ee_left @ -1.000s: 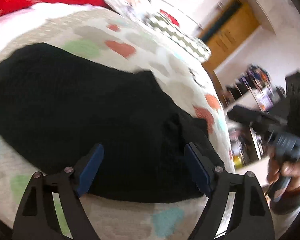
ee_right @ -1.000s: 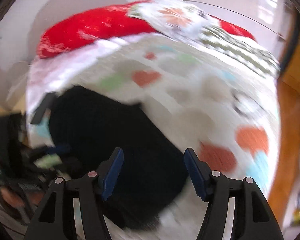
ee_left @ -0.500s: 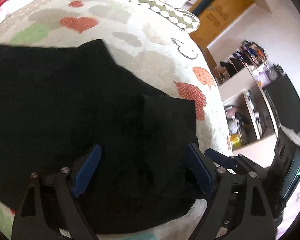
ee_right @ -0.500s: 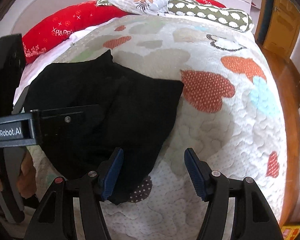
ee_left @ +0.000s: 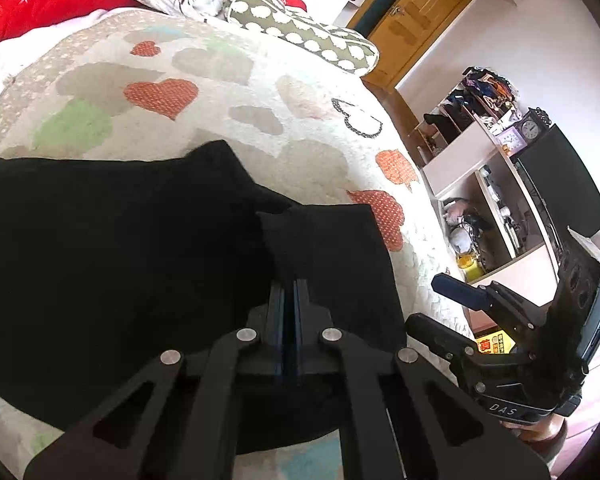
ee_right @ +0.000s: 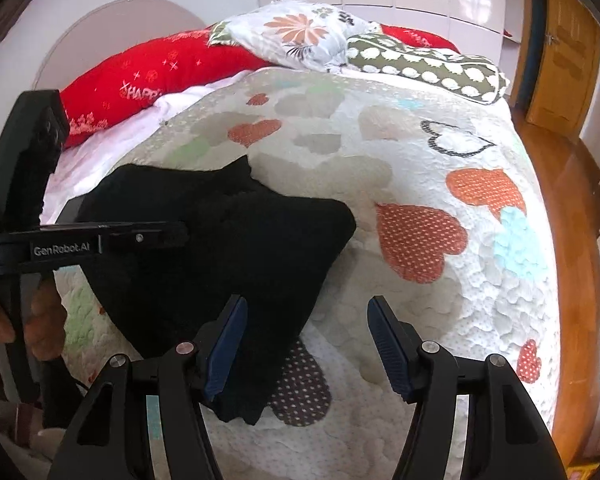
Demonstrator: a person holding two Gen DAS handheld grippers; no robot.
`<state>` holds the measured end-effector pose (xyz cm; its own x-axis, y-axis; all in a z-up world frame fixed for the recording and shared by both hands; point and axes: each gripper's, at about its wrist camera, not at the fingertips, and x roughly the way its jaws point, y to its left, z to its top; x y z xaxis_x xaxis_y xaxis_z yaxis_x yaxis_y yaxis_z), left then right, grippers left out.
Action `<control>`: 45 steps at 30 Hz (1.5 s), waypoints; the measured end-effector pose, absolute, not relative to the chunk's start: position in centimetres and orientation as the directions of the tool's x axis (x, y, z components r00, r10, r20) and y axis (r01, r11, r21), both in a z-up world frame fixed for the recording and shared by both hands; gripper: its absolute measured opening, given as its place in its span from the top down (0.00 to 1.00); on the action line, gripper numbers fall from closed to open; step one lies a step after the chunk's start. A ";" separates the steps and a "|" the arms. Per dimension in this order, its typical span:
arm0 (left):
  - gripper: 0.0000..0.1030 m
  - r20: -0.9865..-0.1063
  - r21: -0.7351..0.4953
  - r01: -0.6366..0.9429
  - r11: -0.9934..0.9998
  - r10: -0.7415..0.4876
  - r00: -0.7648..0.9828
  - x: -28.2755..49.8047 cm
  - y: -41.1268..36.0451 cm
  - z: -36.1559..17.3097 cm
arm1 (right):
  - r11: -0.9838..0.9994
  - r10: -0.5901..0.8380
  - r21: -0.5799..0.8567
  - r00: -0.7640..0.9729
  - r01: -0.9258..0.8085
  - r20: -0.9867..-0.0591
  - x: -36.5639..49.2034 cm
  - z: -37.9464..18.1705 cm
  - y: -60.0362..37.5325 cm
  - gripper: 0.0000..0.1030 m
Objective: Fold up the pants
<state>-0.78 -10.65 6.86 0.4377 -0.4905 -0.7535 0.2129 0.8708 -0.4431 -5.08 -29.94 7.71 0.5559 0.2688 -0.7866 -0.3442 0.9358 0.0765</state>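
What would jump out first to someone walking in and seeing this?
The black pants lie spread on the near side of a quilt with coloured hearts, dark against pale. The left gripper has just snapped shut on the fabric's near edge, while the right gripper hangs open over the right corner. At the head of the bed a long red pillow glows brightly.

- The left gripper is seen at lower centre of its own view, angled downward; its jaws have just been closing and now meet, the blue pads pressed together
- The right gripper is held with jaws well apart at the bottom of its view; a hand is glimpsed at the left edge
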 end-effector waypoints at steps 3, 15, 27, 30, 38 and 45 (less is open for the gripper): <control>0.98 -0.747 -0.454 0.194 0.870 -0.490 0.450 -1.0 -9.2 6.9 | 0.925 0.289 0.082 0.549 -0.370 -0.784 -5.3 7.7 -29.2 0.38; 0.26 -0.753 -0.540 0.204 0.817 -0.576 0.316 0.2 -12.7 4.9 | 0.901 0.299 0.047 0.537 -0.432 -0.789 -6.0 7.4 -27.3 0.37; 0.20 -0.768 -0.535 0.151 0.831 -0.553 0.324 -1.3 -12.0 3.4 | 0.920 0.293 0.094 0.507 -0.381 -0.811 -5.0 5.3 -29.8 0.37; 0.20 -0.771 -0.542 0.192 0.818 -0.575 0.275 -1.1 -14.8 3.0 | 0.930 0.280 0.096 0.516 -0.354 -0.810 -5.0 5.4 -30.7 0.37; 0.86 -0.791 -0.478 0.251 0.842 -0.536 0.295 -0.4 -15.7 3.5 | 0.951 0.238 0.080 0.546 -0.298 -0.803 -5.7 6.1 -33.0 0.36; 0.90 -0.769 -0.393 0.291 0.872 -0.485 0.417 -0.3 -11.2 8.0 | 0.934 0.293 0.096 0.585 -0.344 -0.756 -5.7 8.3 -31.4 0.37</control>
